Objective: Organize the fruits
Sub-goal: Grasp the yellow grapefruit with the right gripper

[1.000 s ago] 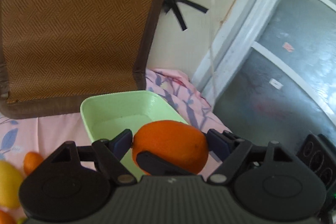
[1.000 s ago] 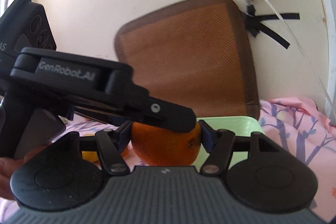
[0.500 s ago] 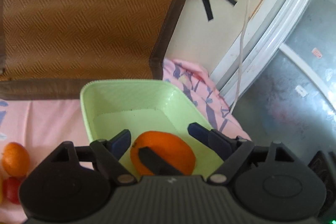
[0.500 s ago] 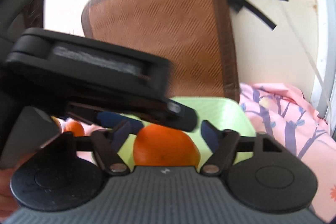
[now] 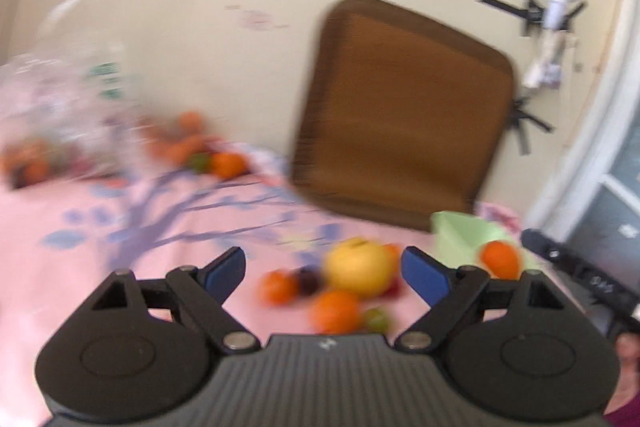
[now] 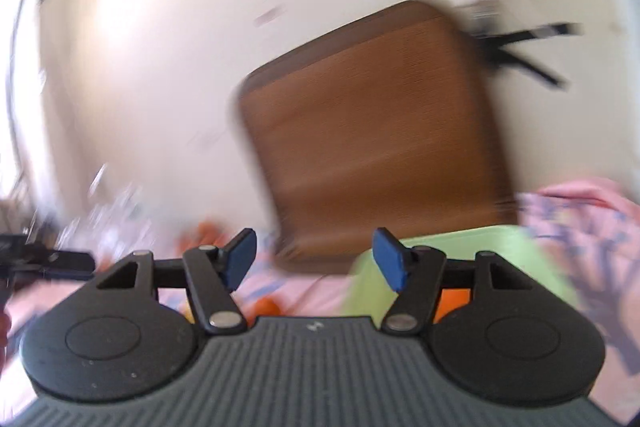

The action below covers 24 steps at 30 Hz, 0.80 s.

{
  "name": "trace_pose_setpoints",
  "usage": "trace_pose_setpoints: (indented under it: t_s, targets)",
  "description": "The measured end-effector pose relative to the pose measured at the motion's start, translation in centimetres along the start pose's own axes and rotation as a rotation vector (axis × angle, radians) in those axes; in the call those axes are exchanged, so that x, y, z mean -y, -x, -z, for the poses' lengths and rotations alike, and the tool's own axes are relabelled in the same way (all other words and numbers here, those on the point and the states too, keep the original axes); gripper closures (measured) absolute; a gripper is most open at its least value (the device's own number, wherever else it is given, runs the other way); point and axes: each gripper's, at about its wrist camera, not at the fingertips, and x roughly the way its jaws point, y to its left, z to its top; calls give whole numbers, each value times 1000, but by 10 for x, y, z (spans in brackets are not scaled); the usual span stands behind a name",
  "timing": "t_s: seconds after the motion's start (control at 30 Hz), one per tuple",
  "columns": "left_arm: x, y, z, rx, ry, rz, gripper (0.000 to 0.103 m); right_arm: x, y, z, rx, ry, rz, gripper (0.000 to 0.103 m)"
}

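One green bin (image 5: 460, 229), one orange (image 5: 500, 259) inside. Nearby on the bed (image 5: 60, 267): one yellow fruit (image 5: 358, 267), two oranges (image 5: 336, 311), one grape (image 5: 376, 319). One brown mat (image 5: 400, 115).

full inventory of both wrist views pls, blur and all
green bin: 1, light green, right side of the pink sheet, below the mat
orange in bin: 1, orange, inside the green bin
yellow fruit: 1, yellow, centre of the near cluster on the sheet
small oranges: at least 2 near the yellow fruit, orange; blur hides an exact count
green fruit: 1, small, at the cluster's near edge
far fruit pile: several, mostly orange, by the wall; count unclear
plastic bag: 1, clear, far left
woven mat: 1, brown, leaning on the wall
bed sheet: 1, pink with purple tree print
left gripper: jaws opening, nothing between them
right gripper: jaws closing, nothing between them
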Motion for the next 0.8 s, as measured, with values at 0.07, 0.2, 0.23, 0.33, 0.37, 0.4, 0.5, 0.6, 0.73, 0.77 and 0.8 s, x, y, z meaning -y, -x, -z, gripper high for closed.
trace_pose_setpoints:
  t_s: [0.07,0.2,0.23,0.33,0.37,0.4,0.5,0.6,0.73,0.77,0.8]
  targets:
    - [-22,3,14,-16,23,-50,15,-31,-24,6,-73,96,-24,37]
    - [-39,-1,38,-30,68,-57,15,-72,-72,21,-189,210,-47,38]
    - [-41,-3,42,-37,81,-44,15,-80,-83,24,-208,231,-40,38]
    - [-46,-3,52,-43,82,-18,15,-94,-109,32,-248,275,-9,37]
    - [-46,-1,51,-24,80,-3,15,-95,-119,31,-267,279,-3,37]
    - [-46,1,53,-9,77,6,12,-96,-125,32,-283,279,4,37]
    - [-46,5,55,3,79,33,12,-94,-138,32,-352,278,2,37]
    - [-48,6,55,14,89,48,12,-97,-140,35,-360,304,17,39]
    - [-50,7,55,22,99,57,12,-100,-117,25,-301,265,10,40]
    - [-49,8,56,21,95,57,12,-99,-105,22,-273,254,15,40]
    - [-47,9,56,19,88,60,12,-98,-91,19,-246,241,17,40]
